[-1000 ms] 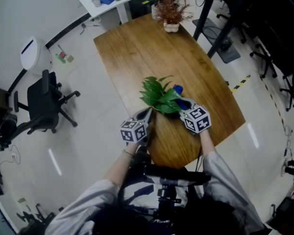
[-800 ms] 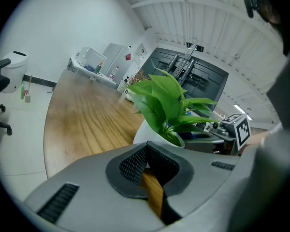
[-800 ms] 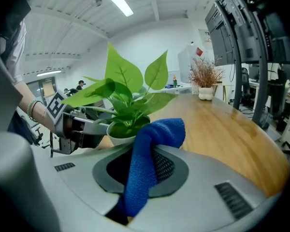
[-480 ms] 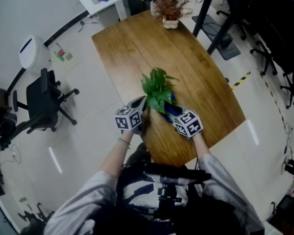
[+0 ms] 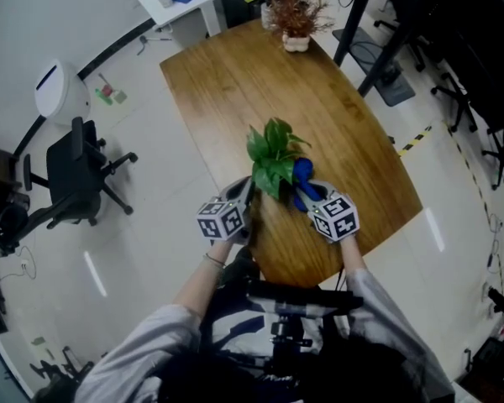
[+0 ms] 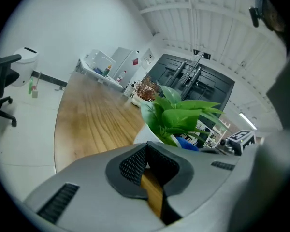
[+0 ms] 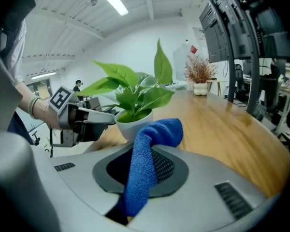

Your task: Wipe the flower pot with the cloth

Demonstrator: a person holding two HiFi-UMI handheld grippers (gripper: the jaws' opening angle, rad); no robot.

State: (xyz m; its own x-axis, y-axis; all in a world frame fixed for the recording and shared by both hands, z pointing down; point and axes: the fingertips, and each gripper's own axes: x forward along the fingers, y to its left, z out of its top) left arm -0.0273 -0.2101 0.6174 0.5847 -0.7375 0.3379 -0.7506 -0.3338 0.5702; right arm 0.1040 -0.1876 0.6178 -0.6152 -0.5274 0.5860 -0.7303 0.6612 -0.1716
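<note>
The pot (image 7: 131, 123) stands near the front edge of the tabletop (image 5: 235, 82), between the two grippers, its leaves (image 5: 273, 154) spreading over it. The right gripper (image 7: 144, 153) is clamped on the cloth (image 7: 147, 168). The cloth runs up through the jaws, and its bunched free end pokes out ahead of them towards the pot. From this gripper the pot lies straight ahead and a little to the left. The bunched end reaches the lower right of the white wall, though whether it actually touches cannot be told. The left gripper (image 6: 146, 151) has its jaws drawn together with nothing between them. Its tips point at the pot's opposite side, just short of the wall or against it. Both grippers are about equally near, but only the right one carries the cloth, so the wiping looks to be its job. A short push forward and leftwards would likely press the cloth onto the wall. The left gripper appears placed to brace the pot against sliding. The low leaves overhang the rim and could catch the cloth.
</note>
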